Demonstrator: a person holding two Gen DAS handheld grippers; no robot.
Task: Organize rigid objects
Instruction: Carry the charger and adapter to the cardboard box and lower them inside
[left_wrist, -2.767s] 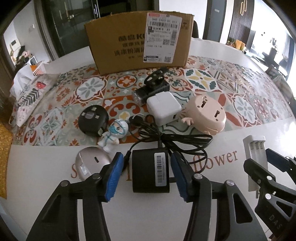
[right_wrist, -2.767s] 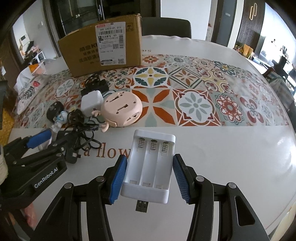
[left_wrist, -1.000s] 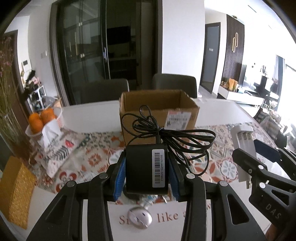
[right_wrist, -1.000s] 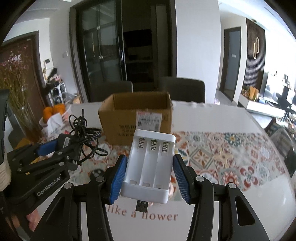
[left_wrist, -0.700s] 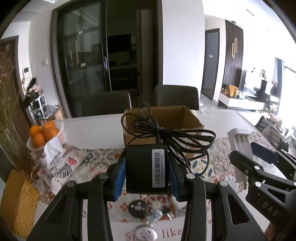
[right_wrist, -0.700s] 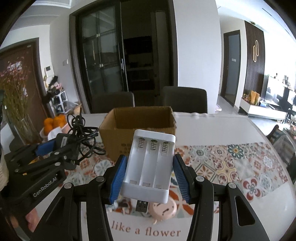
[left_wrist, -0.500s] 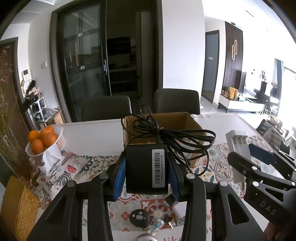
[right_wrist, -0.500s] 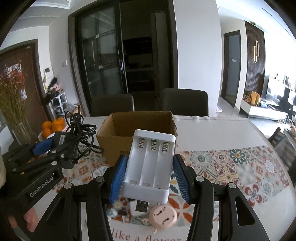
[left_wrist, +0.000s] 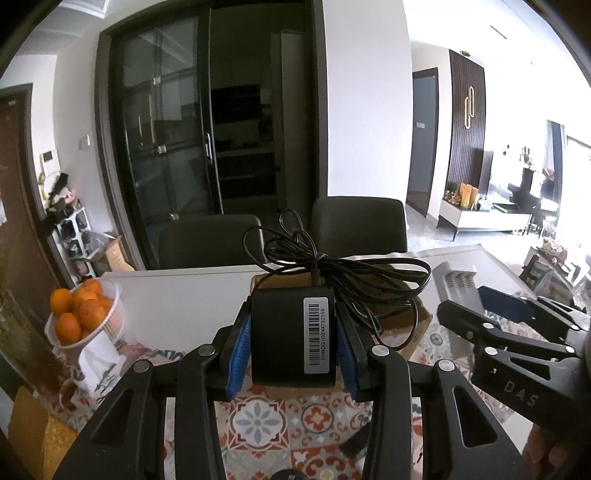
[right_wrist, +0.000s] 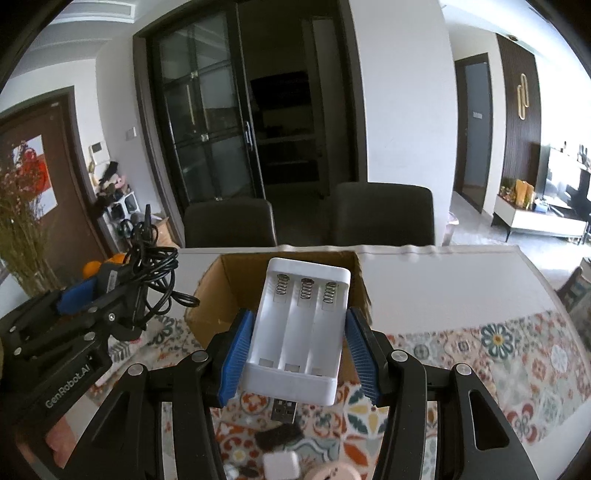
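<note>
My left gripper (left_wrist: 293, 339) is shut on a black power adapter (left_wrist: 291, 332) with a white barcode label and a bundled black cable (left_wrist: 343, 269), held in the air in front of the open cardboard box (left_wrist: 413, 325). My right gripper (right_wrist: 301, 354) is shut on a white three-slot battery charger (right_wrist: 301, 325) with a USB plug, held above the near edge of the same box (right_wrist: 229, 291). Each gripper shows in the other's view: the right one (left_wrist: 480, 306) at the right, the left one (right_wrist: 96, 295) at the left.
A patterned runner (right_wrist: 517, 354) covers the white table (right_wrist: 443, 273). A white plug (right_wrist: 280, 465), a pink round item (right_wrist: 336, 472) and a small black item (right_wrist: 277, 435) lie below the grippers. A bowl of oranges (left_wrist: 81, 314) stands at the left. Two dark chairs (right_wrist: 380, 214) stand behind the table.
Both grippers have risen and moved forward with their loads, from low over the table to the box, which now lies just beyond the held adapter and charger.
</note>
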